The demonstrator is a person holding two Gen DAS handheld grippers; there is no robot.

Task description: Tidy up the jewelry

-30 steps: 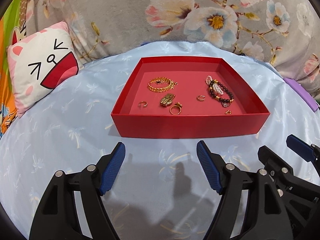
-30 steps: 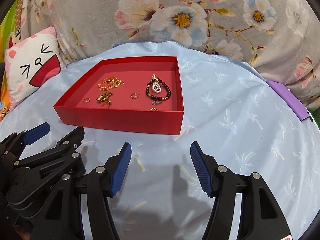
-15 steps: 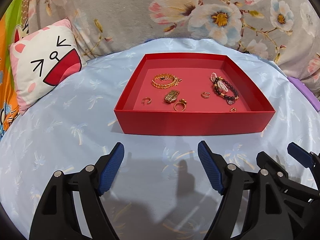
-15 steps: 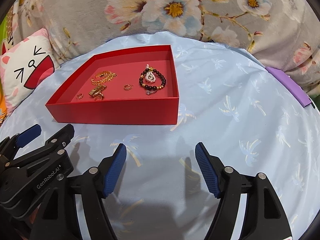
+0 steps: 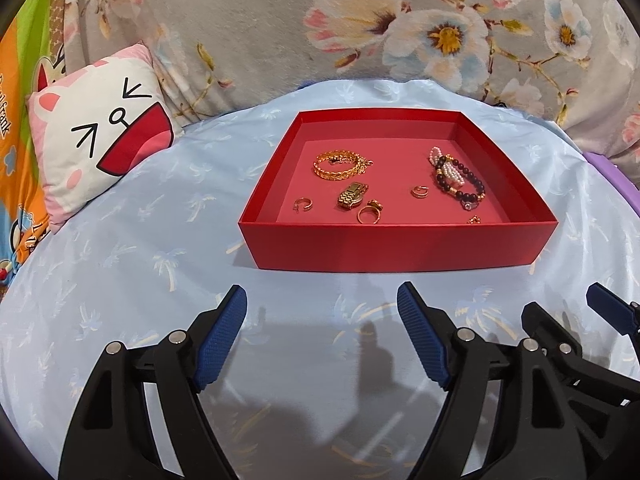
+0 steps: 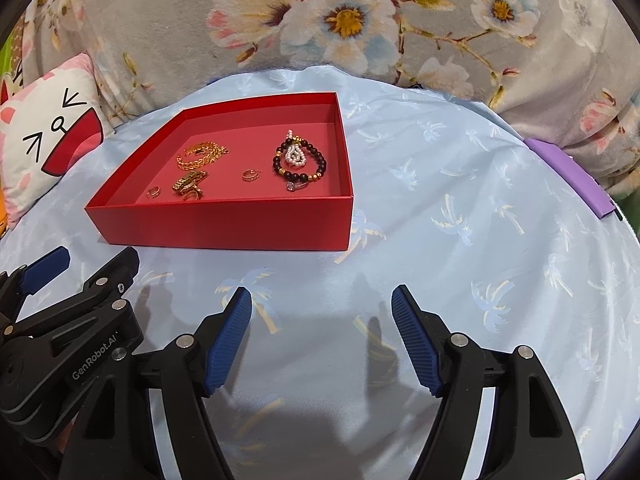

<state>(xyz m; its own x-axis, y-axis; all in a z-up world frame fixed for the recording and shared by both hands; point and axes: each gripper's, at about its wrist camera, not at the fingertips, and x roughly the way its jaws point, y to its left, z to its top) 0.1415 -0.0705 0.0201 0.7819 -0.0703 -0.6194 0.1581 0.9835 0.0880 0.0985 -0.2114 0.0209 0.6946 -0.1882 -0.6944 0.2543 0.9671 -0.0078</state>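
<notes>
I have the left gripper (image 5: 322, 300) and right gripper (image 6: 322, 300) hovering side by side over the bed (image 6: 460, 264), both spread apart and empty. The right's jaws have just been opening. The jewelry (image 5: 340, 166) lies inside the red tray (image 5: 400, 246), near the bed's far edge.

A pale blue sheet (image 5: 160, 240) printed with palm trees spreads under and ahead of the tongs. Beyond it rises a grey blanket (image 5: 260, 32) with large pink and white flowers. Far left ahead sits a cat-face pillow (image 5: 100, 148), with an orange cartoon cloth (image 5: 16, 168) beside it. A purple strip (image 6: 568, 176) lies far right.
</notes>
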